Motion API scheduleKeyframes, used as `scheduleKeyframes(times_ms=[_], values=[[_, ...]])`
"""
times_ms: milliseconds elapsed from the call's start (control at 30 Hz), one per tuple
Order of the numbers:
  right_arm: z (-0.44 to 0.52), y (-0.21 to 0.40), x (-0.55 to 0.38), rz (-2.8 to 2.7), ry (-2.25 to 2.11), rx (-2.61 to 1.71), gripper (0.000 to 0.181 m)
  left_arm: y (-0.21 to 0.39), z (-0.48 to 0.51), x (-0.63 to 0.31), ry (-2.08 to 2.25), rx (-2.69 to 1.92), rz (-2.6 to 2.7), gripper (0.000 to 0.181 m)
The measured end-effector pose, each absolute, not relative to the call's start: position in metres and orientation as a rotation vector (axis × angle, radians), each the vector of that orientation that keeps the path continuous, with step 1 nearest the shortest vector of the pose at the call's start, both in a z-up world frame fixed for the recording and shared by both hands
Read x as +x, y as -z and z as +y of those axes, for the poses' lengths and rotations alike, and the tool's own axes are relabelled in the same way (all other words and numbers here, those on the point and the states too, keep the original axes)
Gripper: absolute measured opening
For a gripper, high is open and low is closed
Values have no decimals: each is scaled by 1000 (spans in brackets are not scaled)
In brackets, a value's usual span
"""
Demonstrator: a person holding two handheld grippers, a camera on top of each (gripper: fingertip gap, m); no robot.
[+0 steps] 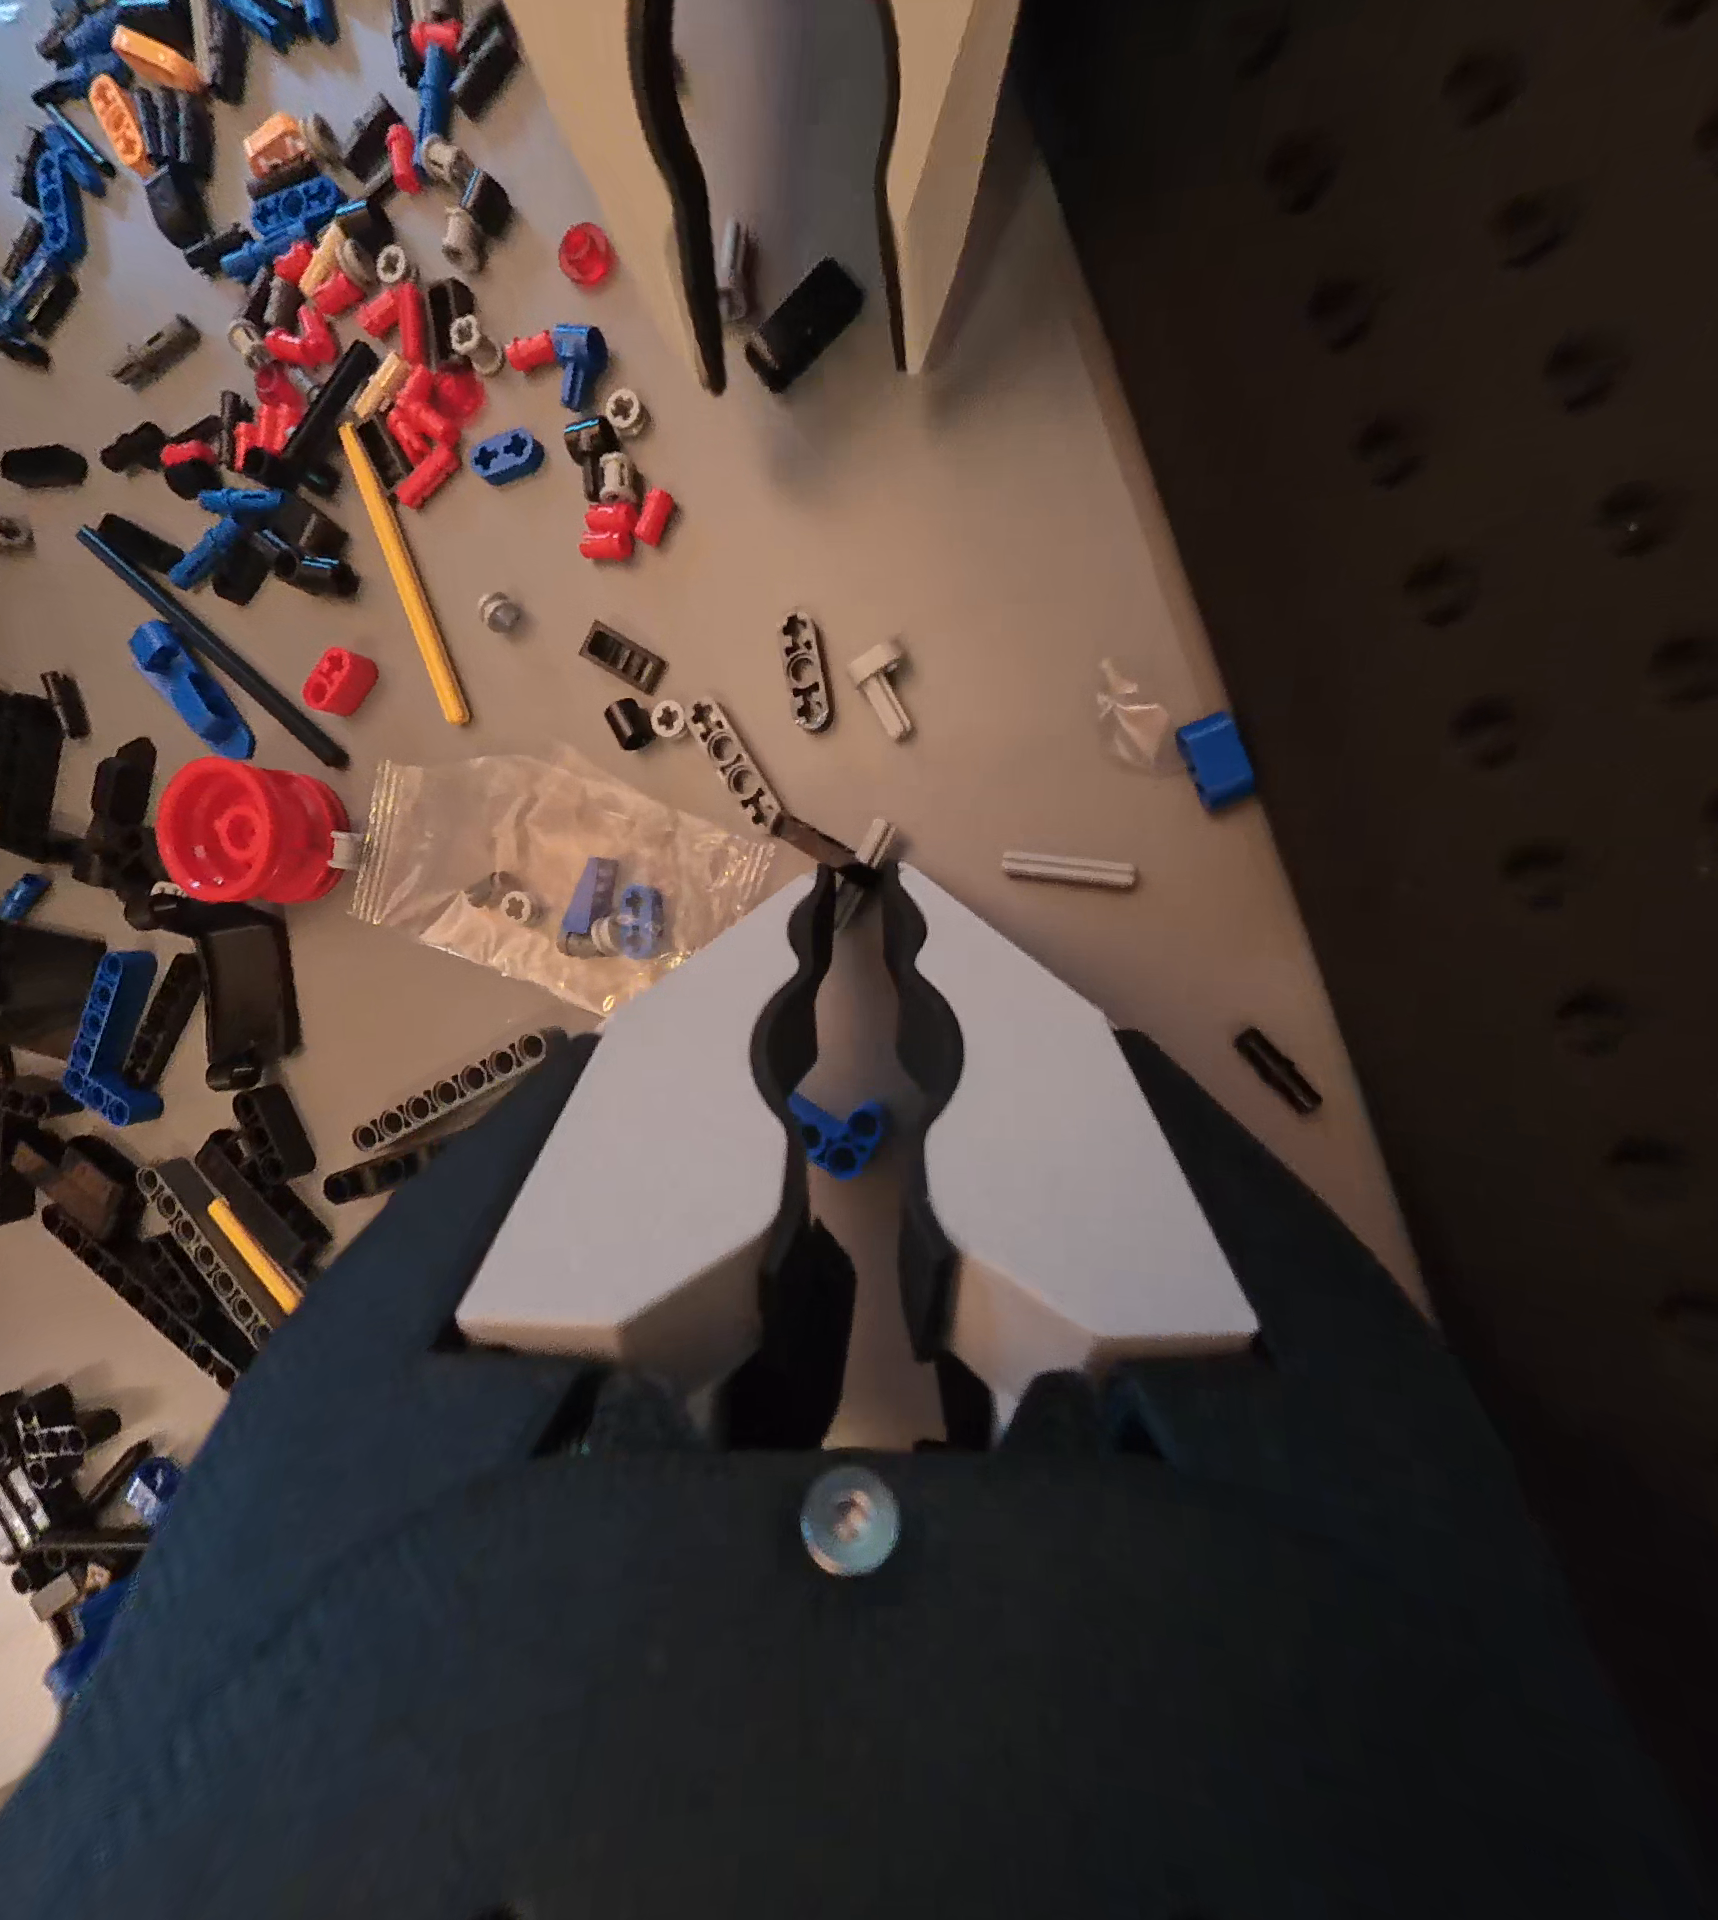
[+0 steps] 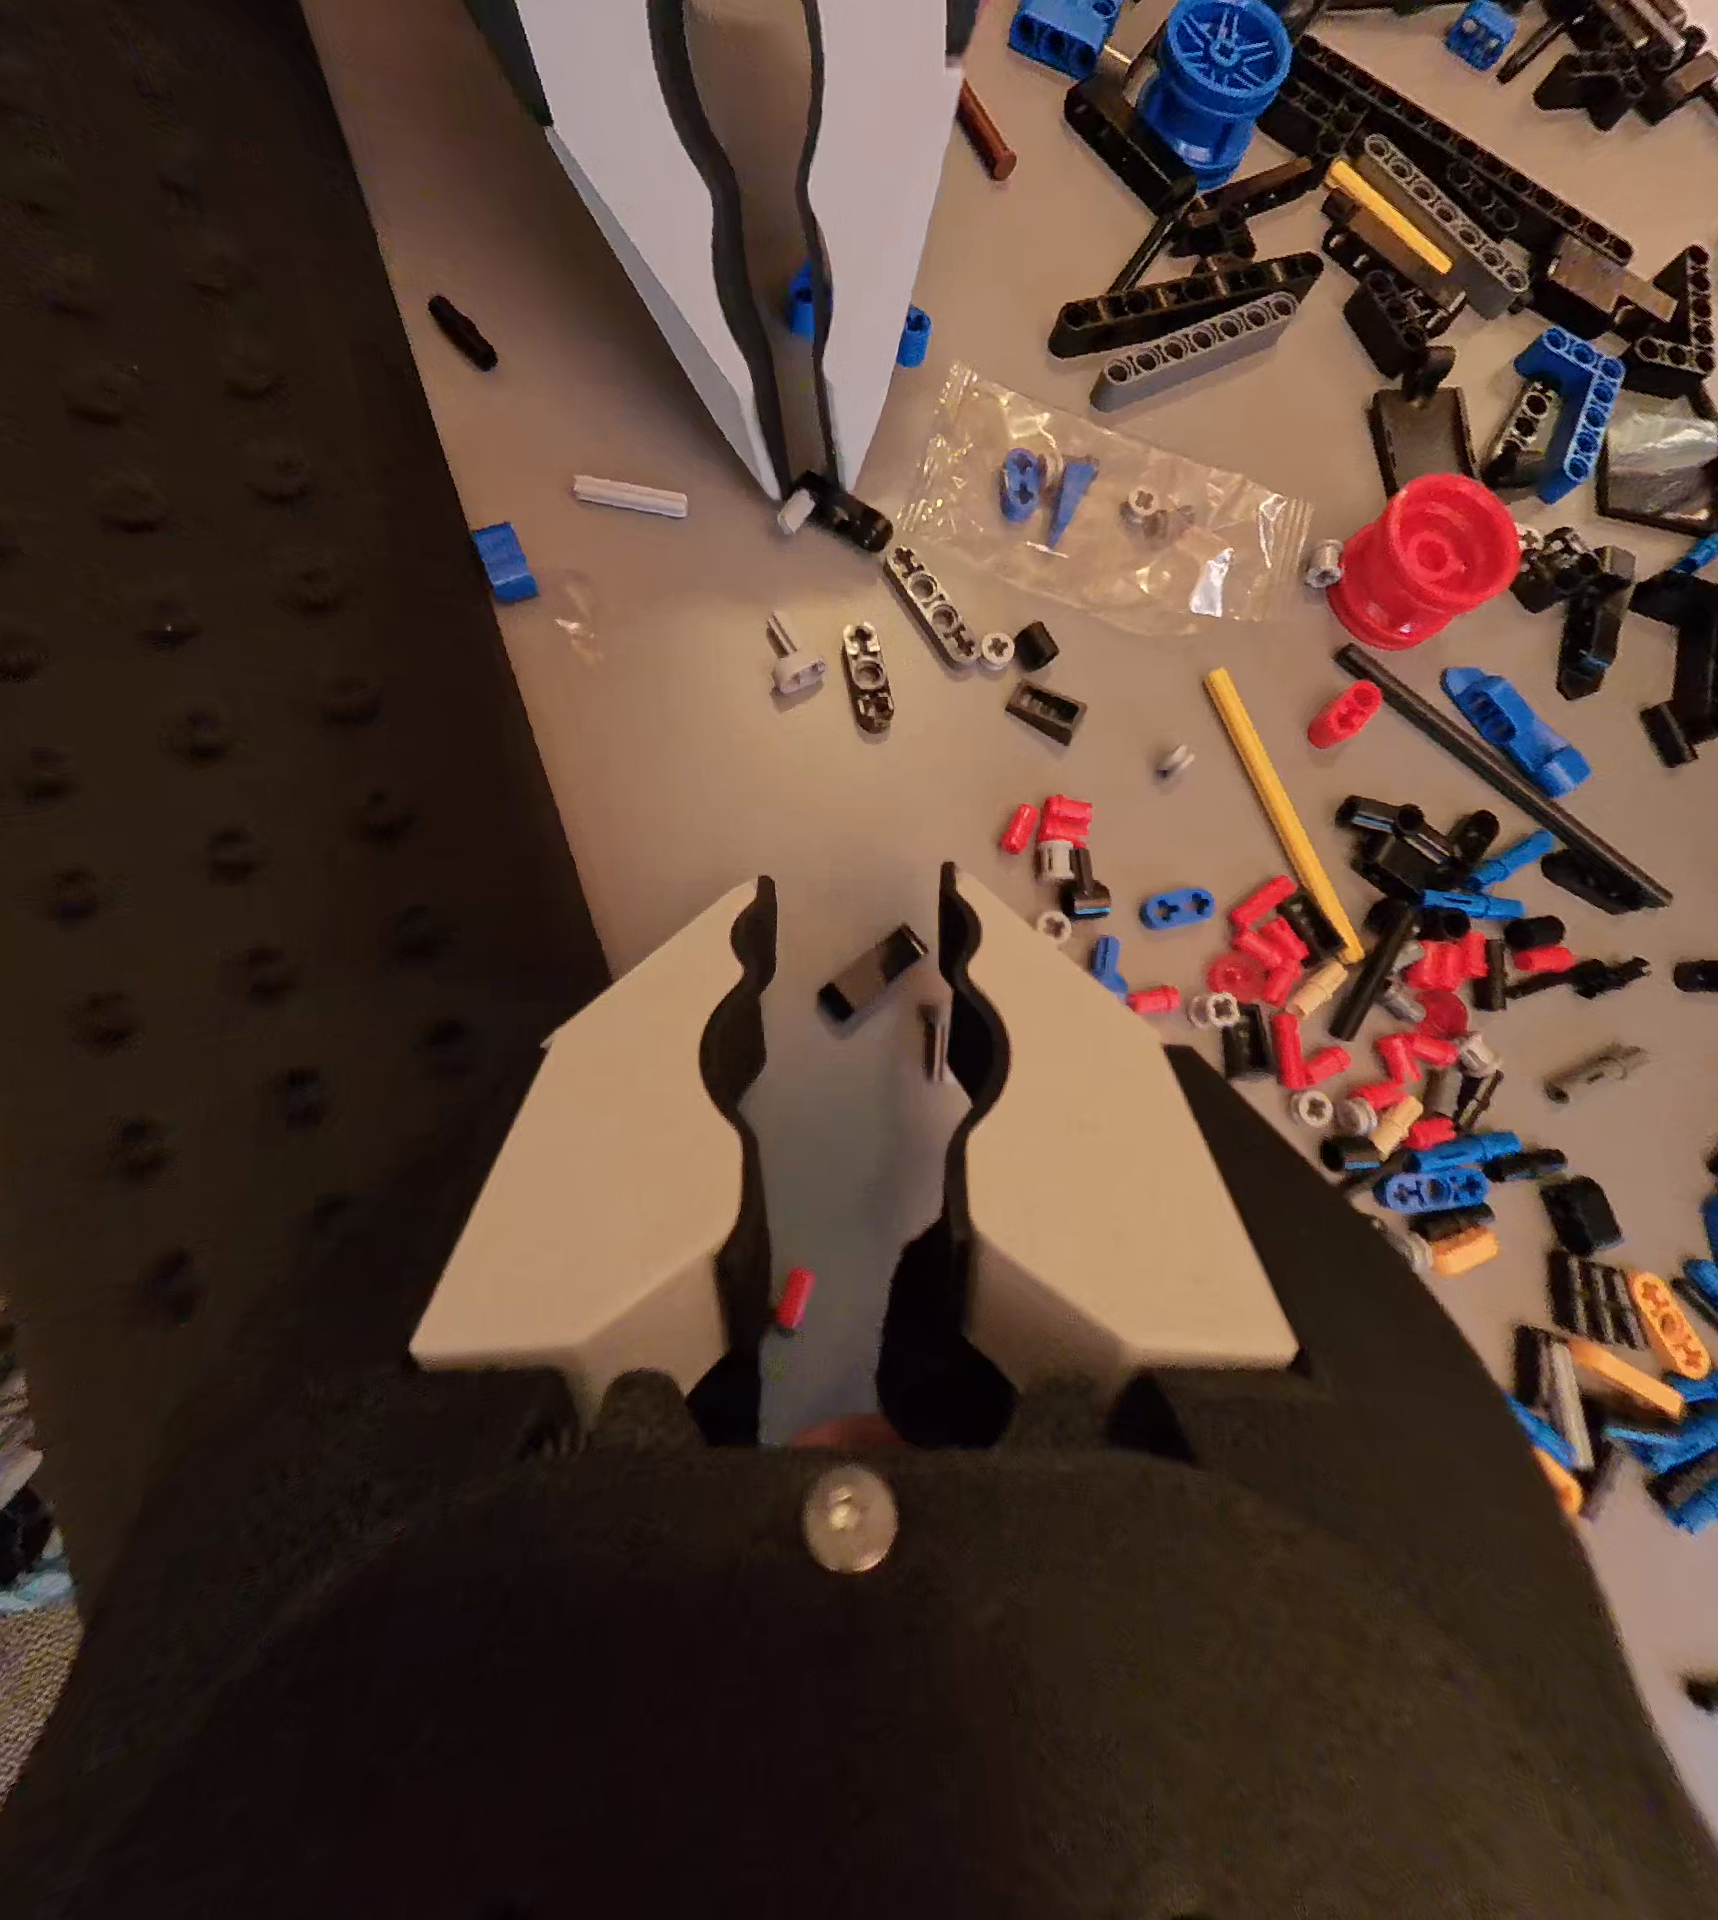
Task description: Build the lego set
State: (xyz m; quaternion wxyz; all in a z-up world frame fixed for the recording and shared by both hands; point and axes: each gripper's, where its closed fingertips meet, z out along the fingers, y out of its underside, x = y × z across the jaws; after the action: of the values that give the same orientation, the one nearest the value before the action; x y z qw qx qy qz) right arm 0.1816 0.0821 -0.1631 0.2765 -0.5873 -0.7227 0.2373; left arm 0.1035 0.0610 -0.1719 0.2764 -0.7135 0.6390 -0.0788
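Note:
My left gripper [image 1: 855, 878] is shut on a small black piece with a grey pin [image 1: 839, 847] and holds it low over the grey table [image 1: 990, 540]. This gripper [image 2: 803, 473] and its piece [image 2: 844, 509] also show at the top of the right wrist view. My right gripper [image 2: 857, 904] is open and empty. A short black piece [image 2: 870, 982] lies on the table between its fingers, untouched, and a small dark pin [image 2: 933, 1039] lies beside the right finger. The right gripper [image 1: 808, 374] shows far off in the left wrist view, over that black piece [image 1: 805, 322].
A clear bag of small parts [image 1: 564, 883] and a red wheel hub [image 1: 247, 826] lie left of my left gripper. Heaps of red, blue and black pieces [image 2: 1354, 997] cover the table. A grey axle [image 1: 1068, 868] lies near the table edge, beside a dark perforated surface [image 1: 1457, 623]. Tip to tip, the grippers are about 9 cm apart. Left tips and right tips are each some 12 cm from the red wheel hub [image 1: 247, 826]. It turns up in the right wrist view [image 2: 1417, 540] as well.

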Motion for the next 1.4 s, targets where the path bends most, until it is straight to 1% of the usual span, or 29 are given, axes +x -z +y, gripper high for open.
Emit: scheduleKeyframes(times_ms=[233, 433, 667, 833, 967, 1100, 1267, 1400], values=[[89, 162, 203, -1991, -600, -1553, 34, 169, 58, 107, 197, -1899, 1683, 7], [88, 170, 203, -2061, -561, -1565, 19, 163, 62, 110, 211, -1877, 1636, 7], [83, 172, 194, -2053, -558, -1576, 15, 162, 63, 109, 204, -1866, 1613, 7], [76, 167, 184, -2032, -591, -1563, 19, 160, 65, 108, 195, -1862, 1590, 7], [78, 162, 182, -2000, -599, -1561, 27, 153, 70, 108, 206, -1849, 1539, 7], [89, 144, 174, -1891, -595, -1519, 30, 143, 76, 111, 220, -1833, 1467, 7], [100, 103, 155, -1727, -573, -1350, 30, 129, 75, 122, 361, -1819, 1386, 7], [93, 90, 138, -1762, -488, -1158, 30, 114, 67, 132, 542, -1805, 1329, 7]])
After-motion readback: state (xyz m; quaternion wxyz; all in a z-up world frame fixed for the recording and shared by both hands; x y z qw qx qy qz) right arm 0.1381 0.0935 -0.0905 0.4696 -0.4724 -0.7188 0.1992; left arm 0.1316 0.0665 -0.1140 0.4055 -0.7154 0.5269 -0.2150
